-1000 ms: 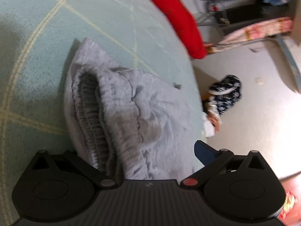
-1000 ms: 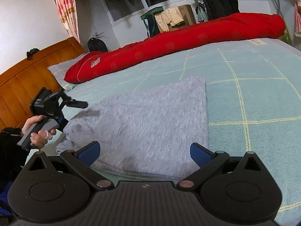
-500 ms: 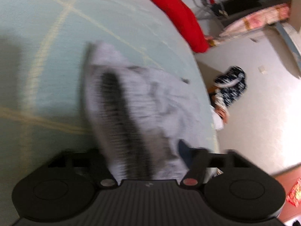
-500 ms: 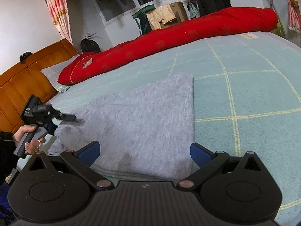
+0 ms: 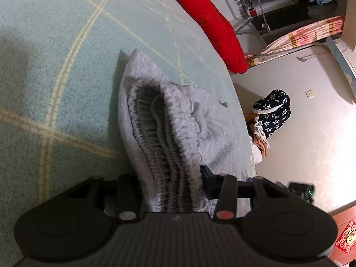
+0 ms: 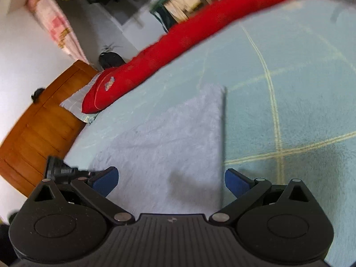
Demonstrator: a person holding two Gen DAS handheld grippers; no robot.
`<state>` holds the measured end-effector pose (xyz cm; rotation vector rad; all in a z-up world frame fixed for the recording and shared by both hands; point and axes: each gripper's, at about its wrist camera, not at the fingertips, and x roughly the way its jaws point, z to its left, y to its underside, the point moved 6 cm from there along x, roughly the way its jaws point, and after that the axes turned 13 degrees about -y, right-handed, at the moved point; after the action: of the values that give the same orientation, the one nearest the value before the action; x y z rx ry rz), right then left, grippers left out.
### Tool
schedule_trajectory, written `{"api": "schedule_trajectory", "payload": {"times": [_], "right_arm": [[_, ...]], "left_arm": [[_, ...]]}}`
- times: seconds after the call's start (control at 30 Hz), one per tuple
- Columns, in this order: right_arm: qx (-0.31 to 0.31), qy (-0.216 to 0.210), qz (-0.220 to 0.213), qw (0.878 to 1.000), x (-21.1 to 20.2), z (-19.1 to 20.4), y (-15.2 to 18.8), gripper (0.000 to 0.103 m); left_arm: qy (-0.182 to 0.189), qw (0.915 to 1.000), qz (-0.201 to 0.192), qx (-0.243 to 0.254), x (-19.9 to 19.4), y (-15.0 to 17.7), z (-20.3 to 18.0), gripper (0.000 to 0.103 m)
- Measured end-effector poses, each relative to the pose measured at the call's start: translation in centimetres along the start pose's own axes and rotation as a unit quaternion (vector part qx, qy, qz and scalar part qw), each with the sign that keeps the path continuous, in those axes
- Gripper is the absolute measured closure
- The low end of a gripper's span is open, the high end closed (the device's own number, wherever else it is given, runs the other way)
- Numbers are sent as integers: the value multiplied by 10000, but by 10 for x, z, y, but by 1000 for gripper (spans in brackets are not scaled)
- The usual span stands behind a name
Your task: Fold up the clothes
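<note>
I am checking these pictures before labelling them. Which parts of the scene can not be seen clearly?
- Left wrist view: the left tongs are shut on the elastic waistband of the grey garment; the left pad is hidden behind the cloth.
- Right wrist view: shelves and red quilt are motion-blurred; shelf contents are unreadable.
- Right wrist view: the garment's near edge is covered by the open right tongs.
- Right wrist view: the person's hand is cut off at the left edge.

Bed (image 6: 300,115), pale green checked cover. Grey trousers (image 6: 173,138) lie flat just ahead of the right gripper. Red quilt roll (image 6: 200,33) along the far edge, pillow (image 6: 75,100) far left.
</note>
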<state>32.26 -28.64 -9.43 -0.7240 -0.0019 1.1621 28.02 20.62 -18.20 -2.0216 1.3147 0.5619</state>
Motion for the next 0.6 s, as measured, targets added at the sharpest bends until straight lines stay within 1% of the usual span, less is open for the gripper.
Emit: {"api": "schedule_trajectory", "payload": {"times": [0.07, 0.13, 0.27, 0.37, 0.43, 0.5, 0.6], "right_arm": [[390, -46, 105, 9992, 10, -20, -11, 0], [687, -327, 284, 9967, 25, -34, -22, 0], [1072, -903, 452, 9891, 58, -47, -45, 0], [1104, -1162, 651, 9849, 87, -46, -59, 0], [1085, -1212, 795, 9835, 98, -45, -61, 0], [1025, -1235, 930, 9826, 100, -42, -57, 0], [1051, -1520, 1121, 9764, 90, -35, -43, 0]], "left_arm": [[26, 10000, -8, 7, -2, 1, 4, 59], [52, 10000, 3, 13, -8, 4, 14, 59], [70, 10000, 49, 8, -8, 2, 14, 60], [95, 9999, 74, 8, -7, 1, 14, 60], [110, 9999, 70, 12, -7, 1, 14, 60], [116, 9999, 67, 11, -8, 1, 14, 60], [118, 9999, 88, 6, -8, 0, 13, 60]]}}
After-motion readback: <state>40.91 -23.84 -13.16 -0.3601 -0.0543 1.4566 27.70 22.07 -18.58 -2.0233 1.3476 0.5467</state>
